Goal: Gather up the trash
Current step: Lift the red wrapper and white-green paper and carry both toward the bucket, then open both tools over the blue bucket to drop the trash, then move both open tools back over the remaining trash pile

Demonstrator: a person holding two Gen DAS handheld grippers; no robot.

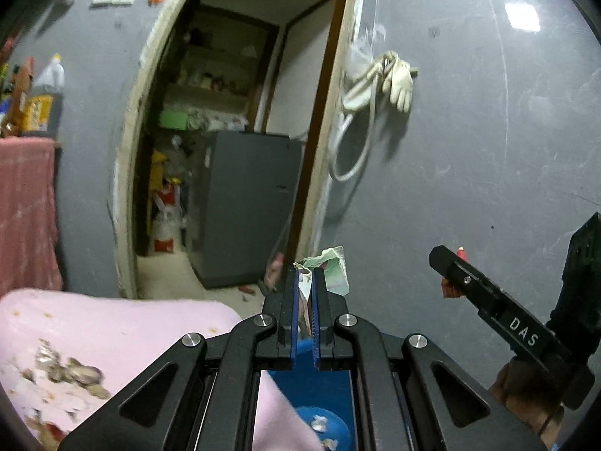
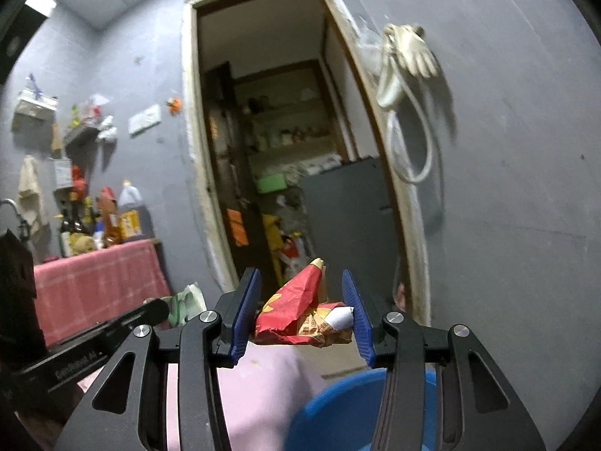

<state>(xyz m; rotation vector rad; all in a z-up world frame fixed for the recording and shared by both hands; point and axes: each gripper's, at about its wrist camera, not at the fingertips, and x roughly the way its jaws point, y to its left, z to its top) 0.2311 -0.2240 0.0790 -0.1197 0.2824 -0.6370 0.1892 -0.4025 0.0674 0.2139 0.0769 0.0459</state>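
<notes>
My left gripper (image 1: 305, 282) is shut on a green and white paper wrapper (image 1: 330, 268), held in the air over a blue bin (image 1: 319, 421) that has scraps in it. The wrapper also shows in the right wrist view (image 2: 186, 302). My right gripper (image 2: 300, 308) is shut on a crumpled red and yellow snack wrapper (image 2: 300, 317), its jaws wide around it, above the blue bin's rim (image 2: 338, 409). The right gripper shows at the right of the left wrist view (image 1: 484, 297). More crumbs and scraps (image 1: 67, 372) lie on the pink cloth.
A table with a pink cloth (image 1: 112, 330) is below left. A doorway (image 2: 285, 131) ahead opens onto a grey fridge (image 1: 244, 206) and cluttered shelves. A glove and hose (image 1: 379, 86) hang on the grey wall. Bottles (image 2: 112, 218) stand on a red-draped counter at left.
</notes>
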